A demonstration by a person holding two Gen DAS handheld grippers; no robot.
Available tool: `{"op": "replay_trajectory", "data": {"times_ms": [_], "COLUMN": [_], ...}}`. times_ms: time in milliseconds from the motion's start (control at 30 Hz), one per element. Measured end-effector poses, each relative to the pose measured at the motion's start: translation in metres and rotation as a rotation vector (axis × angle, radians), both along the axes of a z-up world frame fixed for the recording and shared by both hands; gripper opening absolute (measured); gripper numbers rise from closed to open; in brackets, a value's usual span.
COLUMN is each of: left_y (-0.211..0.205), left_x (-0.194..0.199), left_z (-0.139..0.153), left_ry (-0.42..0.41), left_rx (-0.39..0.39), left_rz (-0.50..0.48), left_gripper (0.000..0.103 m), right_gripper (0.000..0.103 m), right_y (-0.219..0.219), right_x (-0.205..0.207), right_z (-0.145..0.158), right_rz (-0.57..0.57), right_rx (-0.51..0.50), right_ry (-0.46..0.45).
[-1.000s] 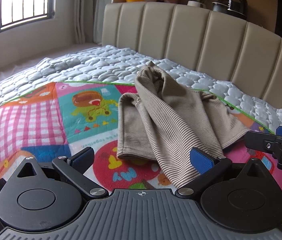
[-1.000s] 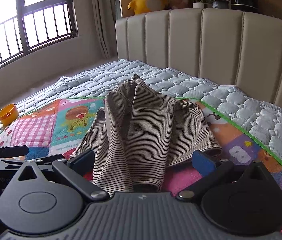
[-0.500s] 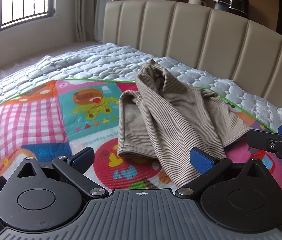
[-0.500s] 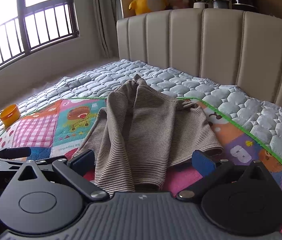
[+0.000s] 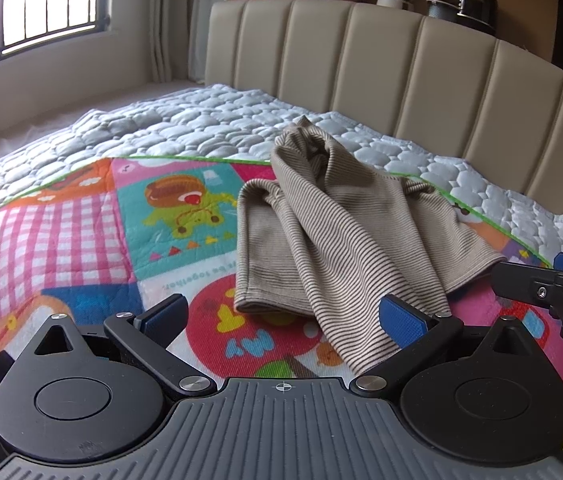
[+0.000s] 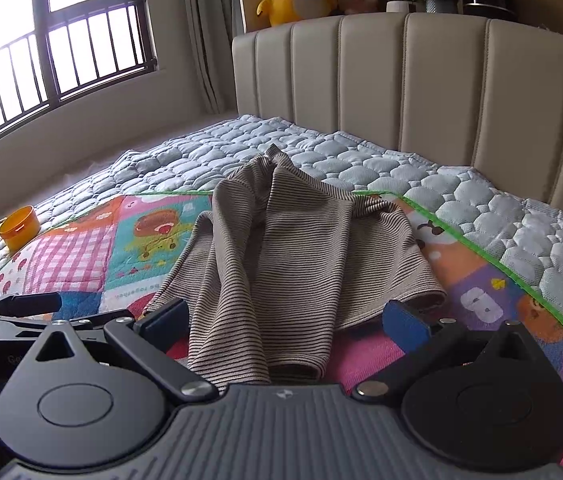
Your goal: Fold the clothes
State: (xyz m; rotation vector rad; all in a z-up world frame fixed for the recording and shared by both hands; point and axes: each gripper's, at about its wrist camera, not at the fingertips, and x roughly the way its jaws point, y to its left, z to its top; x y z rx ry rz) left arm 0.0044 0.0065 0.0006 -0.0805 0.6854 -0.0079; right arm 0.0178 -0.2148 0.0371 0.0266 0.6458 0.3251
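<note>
Nothing folded yet — the striped shirt (image 5: 333, 236) lies rumpled on the colourful mat (image 5: 93, 236) on the bed. Both tongs, left (image 5: 281, 318) and right (image 6: 285, 320), gape wide and empty — all folding remains.

Brown-and-tan striped garment (image 5: 333, 232), crumpled, loosely bunched, lying on colourful patchwork play mat (image 5: 81, 240)

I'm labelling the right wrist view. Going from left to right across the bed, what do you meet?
Orange cup → pink checked patch of the play mat → striped garment → green mat border → grey quilted cover.
</note>
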Motion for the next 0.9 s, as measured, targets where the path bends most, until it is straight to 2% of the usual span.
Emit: {"op": "replay_trajectory", "data": {"times_ms": [900], "left_y": [-0.0009], "left_x": [-0.0019], "left_z": [0.0006], "left_ry": [-0.004], "left_rx": [0.003], "left_rz": [-0.005], "left_gripper": [0.103], "right_gripper": [0.103], "right_y": [0.0000], "right_x": [0.0044], "right_z": [0.0013], "right_rz": [0.004], "right_rx": [-0.004], "right_ry": [0.014]}}
